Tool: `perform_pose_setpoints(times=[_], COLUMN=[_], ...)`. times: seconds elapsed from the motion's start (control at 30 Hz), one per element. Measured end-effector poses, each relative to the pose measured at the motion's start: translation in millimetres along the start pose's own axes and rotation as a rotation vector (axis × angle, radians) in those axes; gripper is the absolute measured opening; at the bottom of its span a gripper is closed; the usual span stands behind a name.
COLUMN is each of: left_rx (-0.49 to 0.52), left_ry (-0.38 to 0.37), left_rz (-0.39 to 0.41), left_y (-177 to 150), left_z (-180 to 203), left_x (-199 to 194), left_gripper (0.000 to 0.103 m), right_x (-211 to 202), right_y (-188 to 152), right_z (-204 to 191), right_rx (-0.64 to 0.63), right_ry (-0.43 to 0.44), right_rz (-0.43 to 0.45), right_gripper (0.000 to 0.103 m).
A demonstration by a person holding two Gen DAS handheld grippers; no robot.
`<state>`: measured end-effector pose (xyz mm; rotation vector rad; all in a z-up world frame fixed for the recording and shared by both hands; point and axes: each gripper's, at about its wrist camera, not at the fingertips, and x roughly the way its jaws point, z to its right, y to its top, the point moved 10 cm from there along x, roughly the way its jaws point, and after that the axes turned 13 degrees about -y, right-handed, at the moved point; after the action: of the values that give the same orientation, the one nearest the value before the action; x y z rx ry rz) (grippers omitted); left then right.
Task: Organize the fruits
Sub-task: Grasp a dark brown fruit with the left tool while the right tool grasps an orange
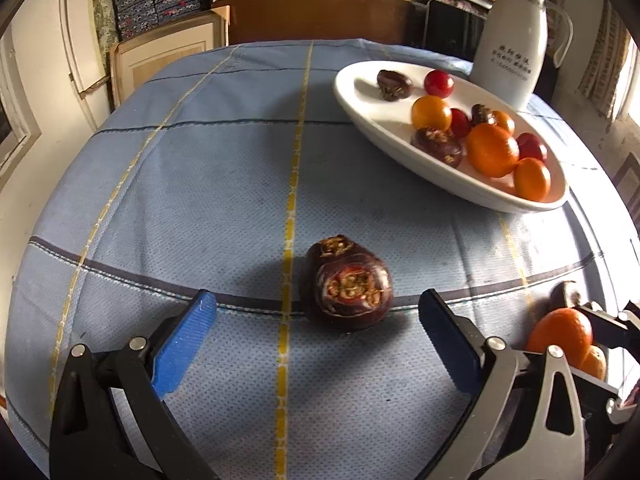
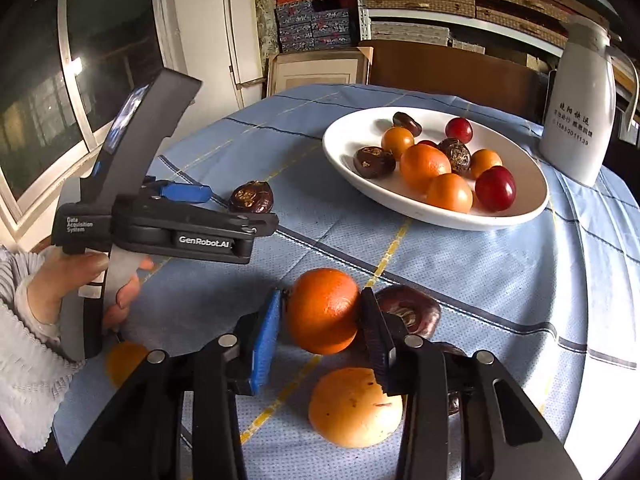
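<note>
A: L gripper (image 1: 316,312) status?
B: Jaws wide apart, nothing held. Dark brown water chestnut (image 1: 347,285) sits on the blue tablecloth (image 1: 180,184) between the blue pads (image 1: 188,340), just ahead of the tips, closer to the R pad. No contact.

A: R gripper (image 2: 320,312)?
B: Clamped on an orange (image 2: 323,310), pads on both sides. Fruit looks slightly off the cloth, can't confirm.

A: What else near the R one?
B: Second chestnut (image 2: 408,314) right behind its R finger, touching or nearly, can't tell. Pale orange fruit (image 2: 354,406) on the cloth below the jaws. Small orange one (image 2: 124,360) off to the L, under the person's hand (image 2: 80,292).

A: Plate?
B: White oval plate (image 2: 404,212) fwd and R of both grippers, well apart from the L one. Holds mixed oranges, red fruits, chestnuts. White jug (image 2: 580,120) just beyond the plate, far R.
</note>
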<state>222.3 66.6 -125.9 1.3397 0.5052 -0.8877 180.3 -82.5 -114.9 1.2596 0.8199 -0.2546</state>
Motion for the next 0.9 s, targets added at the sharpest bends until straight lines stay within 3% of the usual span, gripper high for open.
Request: perform_pose_setpoints(times=[0.1,0.3,0.53,0.7,0.9], left_rx=[0.017,0.017,0.010,0.021,0.090], left_ry=[-0.027,-0.062,-0.077,-0.108,-0.143], left_rz=[0.013,0.031,0.094,0.137,0.162], left_y=[1.5,3.2,8.5,16.2,51.6], left_z=[6.5,9.6,9.7,18.5,47.2], left_x=[-1.2,-3.7,-17.1,-28.3,-34.6], left_gripper=[0.068,0.043,0.043,0.043,0.043], right_x=[0.0,0.3,-2.2,-15.5,-30.5], right_y=[0.5,1.1,2.7,10.7,41.8], right_z=[-0.2,1.5,11.7,29.8,68.3], right_rx=[0.004,0.018,0.075,0.167,0.279], right_ry=[0.003,0.013,0.012,0.030,0.048], right_rz=[-0.001,-0.005,0.005,0.062,0.120], right_gripper=[0.040,0.040,0.040,0.040,0.040])
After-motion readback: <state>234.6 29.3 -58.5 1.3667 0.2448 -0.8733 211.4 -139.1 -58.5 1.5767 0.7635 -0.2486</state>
